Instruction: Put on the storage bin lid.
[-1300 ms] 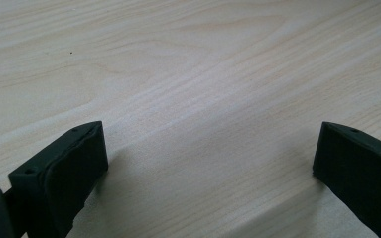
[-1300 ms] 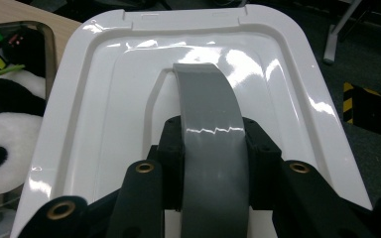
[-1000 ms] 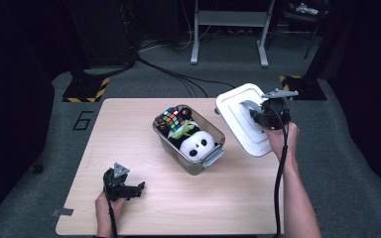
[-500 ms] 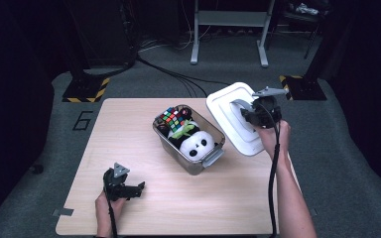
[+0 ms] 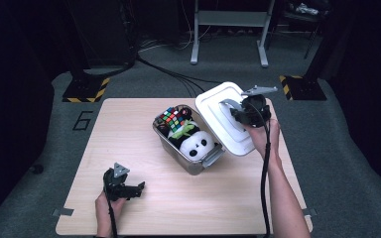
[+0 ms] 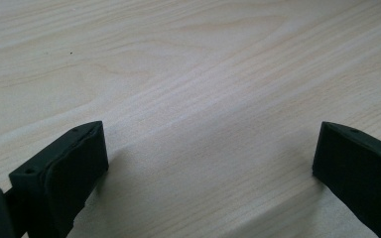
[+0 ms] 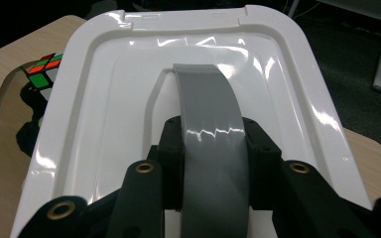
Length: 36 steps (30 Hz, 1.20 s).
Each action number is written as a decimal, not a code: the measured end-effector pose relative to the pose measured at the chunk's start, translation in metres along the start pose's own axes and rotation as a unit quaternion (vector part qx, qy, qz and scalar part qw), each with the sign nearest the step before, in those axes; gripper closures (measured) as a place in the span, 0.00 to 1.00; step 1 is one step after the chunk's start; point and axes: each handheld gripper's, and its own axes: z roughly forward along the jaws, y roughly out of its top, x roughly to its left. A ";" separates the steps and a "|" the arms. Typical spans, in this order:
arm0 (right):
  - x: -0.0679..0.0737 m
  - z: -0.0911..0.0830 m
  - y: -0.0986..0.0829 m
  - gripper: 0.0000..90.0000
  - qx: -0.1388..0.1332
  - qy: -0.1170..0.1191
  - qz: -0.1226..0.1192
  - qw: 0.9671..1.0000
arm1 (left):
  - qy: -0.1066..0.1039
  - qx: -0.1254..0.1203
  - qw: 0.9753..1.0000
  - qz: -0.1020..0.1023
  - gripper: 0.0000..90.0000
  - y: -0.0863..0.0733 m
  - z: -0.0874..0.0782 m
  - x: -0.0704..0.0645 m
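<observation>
One lid handle inside right gripper

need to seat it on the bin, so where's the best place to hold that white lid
By the grey arched handle at the middle of the white lid, from above: it stands proud, narrow enough for the jaws, and balances the lid. The right gripper is shut on it.

We count one wooden counter, one clear bin, one white lid with one grey handle, one puzzle cube, one panda plush, and two tongs: left, right.
</observation>
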 end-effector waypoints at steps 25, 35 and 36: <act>0.044 0.012 0.019 0.74 -0.007 0.042 -0.023 0.999 | 0.001 -0.002 1.000 0.001 0.01 0.000 0.000 0.000; 0.066 0.021 0.022 0.74 -0.002 0.059 -0.022 0.998 | 0.002 -0.001 1.000 0.002 0.01 0.000 0.000 0.000; 0.066 0.021 0.022 0.74 -0.002 0.059 -0.022 0.998 | 0.002 -0.003 1.000 0.002 0.01 0.000 0.001 0.000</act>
